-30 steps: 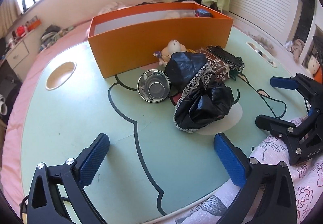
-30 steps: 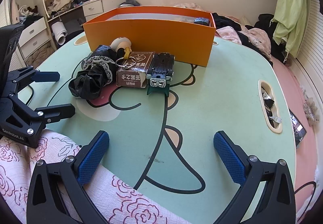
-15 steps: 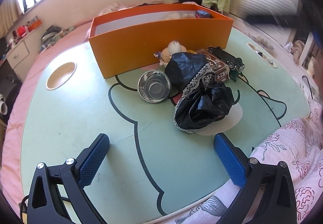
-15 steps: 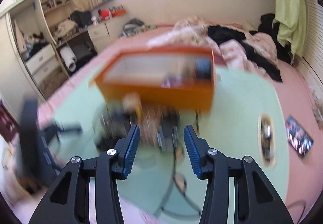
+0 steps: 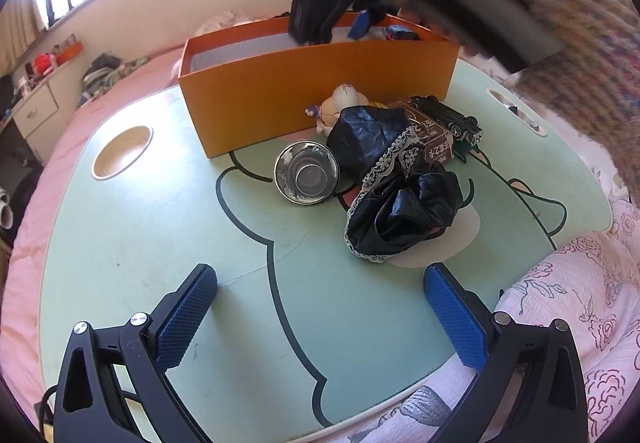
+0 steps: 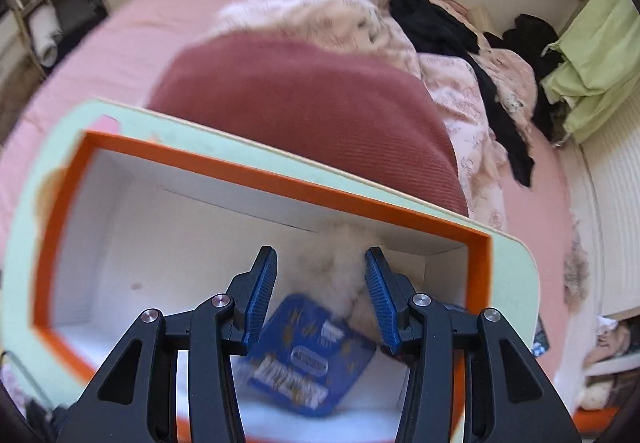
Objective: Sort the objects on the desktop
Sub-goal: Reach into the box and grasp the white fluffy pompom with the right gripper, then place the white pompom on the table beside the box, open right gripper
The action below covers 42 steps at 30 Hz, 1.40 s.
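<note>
Mint surface (image 5: 120, 243): steel bowl (image 5: 306, 173), black lace bag (image 5: 394, 183), toy car (image 5: 446, 117) crowd orange box (image 5: 312, 91). My right tool (image 6: 320, 299) over box, part-closed, empty above blue packet (image 6: 308, 359). Left tool (image 5: 320, 319) wide open, empty.

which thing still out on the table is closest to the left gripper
The crumpled black lace-trimmed cloth. It lies nearest the left gripper, ahead of its right finger; the steel bowl, doll, brown box and toy car sit farther back.
</note>
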Available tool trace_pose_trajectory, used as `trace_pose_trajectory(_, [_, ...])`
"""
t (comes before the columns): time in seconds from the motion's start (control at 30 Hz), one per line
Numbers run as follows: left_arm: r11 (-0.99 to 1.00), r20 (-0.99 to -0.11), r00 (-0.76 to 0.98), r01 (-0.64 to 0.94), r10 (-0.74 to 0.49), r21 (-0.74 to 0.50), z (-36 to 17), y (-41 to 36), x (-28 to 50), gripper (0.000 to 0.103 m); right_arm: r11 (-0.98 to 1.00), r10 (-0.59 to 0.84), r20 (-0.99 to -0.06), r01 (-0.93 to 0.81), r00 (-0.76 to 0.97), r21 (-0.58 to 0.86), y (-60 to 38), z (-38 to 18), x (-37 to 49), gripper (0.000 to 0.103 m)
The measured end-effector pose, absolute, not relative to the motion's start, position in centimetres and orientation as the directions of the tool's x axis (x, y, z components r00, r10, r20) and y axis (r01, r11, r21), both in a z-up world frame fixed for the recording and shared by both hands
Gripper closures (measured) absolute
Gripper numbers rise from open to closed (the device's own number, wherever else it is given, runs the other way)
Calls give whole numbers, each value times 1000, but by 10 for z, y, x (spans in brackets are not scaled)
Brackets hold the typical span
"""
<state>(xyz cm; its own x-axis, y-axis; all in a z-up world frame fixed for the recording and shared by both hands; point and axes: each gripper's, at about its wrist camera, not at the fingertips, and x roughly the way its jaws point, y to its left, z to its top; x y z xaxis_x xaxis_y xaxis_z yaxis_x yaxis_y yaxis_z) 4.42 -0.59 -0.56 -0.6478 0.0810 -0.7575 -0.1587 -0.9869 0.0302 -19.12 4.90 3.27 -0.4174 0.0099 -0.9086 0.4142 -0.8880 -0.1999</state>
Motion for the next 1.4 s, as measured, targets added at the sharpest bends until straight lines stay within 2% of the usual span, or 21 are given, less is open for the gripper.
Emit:
trace_pose_trajectory(0.07, [-987, -757, -649, -158, 81, 29, -5, -5, 44, 0, -885, 43, -922, 414, -384, -214, 49, 20, -192, 69])
trace_pose_trajectory(0.13, [-987, -757, -648, -158, 81, 30, -5, -5, 44, 0, -896, 0, -922, 410, -388, -173, 53, 26, -189, 69])
trace_pose_trajectory(0.3, [-987, -757, -648, -158, 81, 30, -5, -5, 44, 0, -890, -274, -839, 455, -469, 36, 75, 76, -156, 69])
trace_pose_trajectory(0.43, [-987, -757, -648, -157, 80, 30, -5, -5, 44, 0, -823, -469, -778, 526, -418, 214, 103, 107, -107, 69])
trace_pose_trajectory(0.67, [-987, -757, -649, -157, 80, 30, -5, -5, 44, 0, -724, -581, -783, 579, -220, 375, 108, 74, -53, 68])
trace_pose_trajectory(0.77, [-987, -757, -649, -157, 80, 30, -5, -5, 44, 0, -731, -577, -780, 581, -244, 358, 99, 65, -46, 65])
trace_pose_trajectory(0.9, [-987, -757, -649, -157, 80, 30, -5, -5, 43, 0, -760, -601, -722, 525, -341, 384, 105, 70, -51, 43])
trace_pose_trajectory(0.97, [-987, -757, -648, -157, 80, 30, -5, -5, 43, 0, -768, -601, -691, 529, -402, 361, 114, 79, -42, 37])
trace_pose_trajectory(1.13, [-987, -757, -648, -157, 80, 30, -5, -5, 43, 0, -782, -557, -693, 570, -458, 251, 136, 80, -6, 36])
trace_pose_trajectory(1.4, [-987, -758, -648, -157, 80, 30, -5, -6, 43, 0, -834, -439, -793, 520, -424, 184, 184, 19, 25, 36])
